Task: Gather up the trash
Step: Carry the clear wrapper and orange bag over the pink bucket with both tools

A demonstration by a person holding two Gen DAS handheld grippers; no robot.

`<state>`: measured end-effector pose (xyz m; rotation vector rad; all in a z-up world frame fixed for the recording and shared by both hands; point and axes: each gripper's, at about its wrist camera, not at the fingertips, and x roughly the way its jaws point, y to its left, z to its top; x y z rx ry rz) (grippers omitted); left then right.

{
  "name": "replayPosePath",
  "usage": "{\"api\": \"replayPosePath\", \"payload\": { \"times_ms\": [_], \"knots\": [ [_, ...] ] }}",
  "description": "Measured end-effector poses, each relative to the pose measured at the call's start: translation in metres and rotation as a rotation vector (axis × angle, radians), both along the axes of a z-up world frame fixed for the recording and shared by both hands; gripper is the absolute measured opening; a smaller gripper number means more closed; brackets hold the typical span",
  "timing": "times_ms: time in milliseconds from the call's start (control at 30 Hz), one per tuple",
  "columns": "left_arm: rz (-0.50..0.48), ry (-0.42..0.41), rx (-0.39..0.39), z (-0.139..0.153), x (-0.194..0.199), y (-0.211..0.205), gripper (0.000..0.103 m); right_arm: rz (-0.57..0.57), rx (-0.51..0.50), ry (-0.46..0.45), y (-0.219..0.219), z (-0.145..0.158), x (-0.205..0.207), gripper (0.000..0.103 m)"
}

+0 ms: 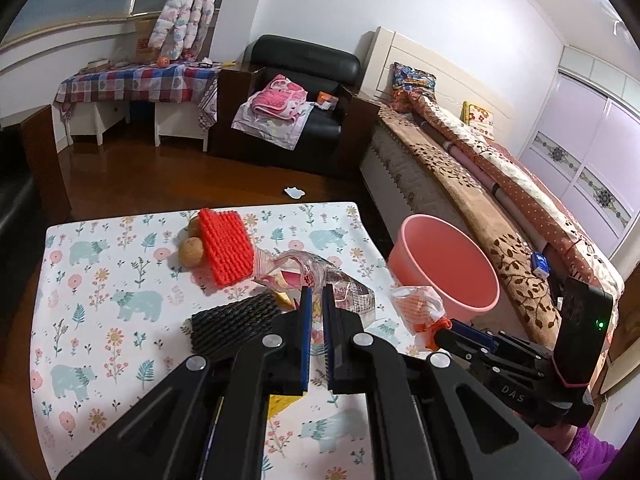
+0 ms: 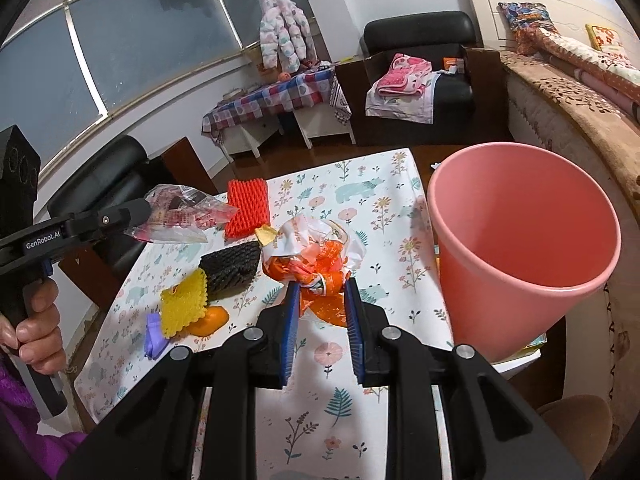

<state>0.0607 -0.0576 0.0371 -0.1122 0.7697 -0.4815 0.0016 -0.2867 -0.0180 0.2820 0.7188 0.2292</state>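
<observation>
Both tongs grip trash above the floral, bear-printed tablecloth, beside the pink plastic bin.

At the bottom centre of its own view, the left gripper has its blue pads pressed almost together, pinching a clear crinkled plastic bag with red print; in the right wrist view that bag hangs off the table at middle left. The right gripper, jaws spread only a little, pinches a crumpled orange-and-white plastic bag at centre frame, just left of the bin's open mouth. Still lying on the cloth are a red foam net sleeve, a black one, a yellow one and two walnuts. The table's far edge meets dark wooden floor; a bed fills the right side, close behind the bin.
</observation>
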Motion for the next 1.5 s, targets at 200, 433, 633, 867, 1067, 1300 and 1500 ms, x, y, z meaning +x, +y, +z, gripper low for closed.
{"api": "replayPosePath", "payload": {
  "times_ms": [200,433,633,867,1067,1300,1500],
  "knots": [
    [-0.022,-0.005,0.008,0.005,0.002,-0.016,0.004,-0.012,0.034,-0.027,-0.009,0.005,-0.002,0.023],
    [-0.044,-0.017,0.005,0.01,0.005,-0.037,0.004,-0.041,0.058,-0.046,-0.022,0.005,-0.004,0.023],
    [-0.057,-0.008,0.009,0.009,0.008,-0.055,0.004,-0.057,0.075,-0.063,-0.031,0.007,-0.005,0.023],
    [-0.089,-0.024,0.007,0.016,0.011,-0.078,0.004,-0.095,0.098,-0.089,-0.05,0.01,-0.006,0.023],
    [-0.128,-0.026,0.006,0.017,0.013,-0.103,0.004,-0.162,0.111,-0.088,-0.073,0.008,-0.009,0.023],
    [-0.188,-0.024,0.014,0.014,0.016,-0.136,0.004,-0.25,0.093,-0.081,-0.103,0.006,-0.013,0.023],
    [-0.228,-0.021,0.012,0.01,0.021,-0.161,0.004,-0.301,0.086,-0.064,-0.118,-0.001,-0.012,0.023]
  ]
}}
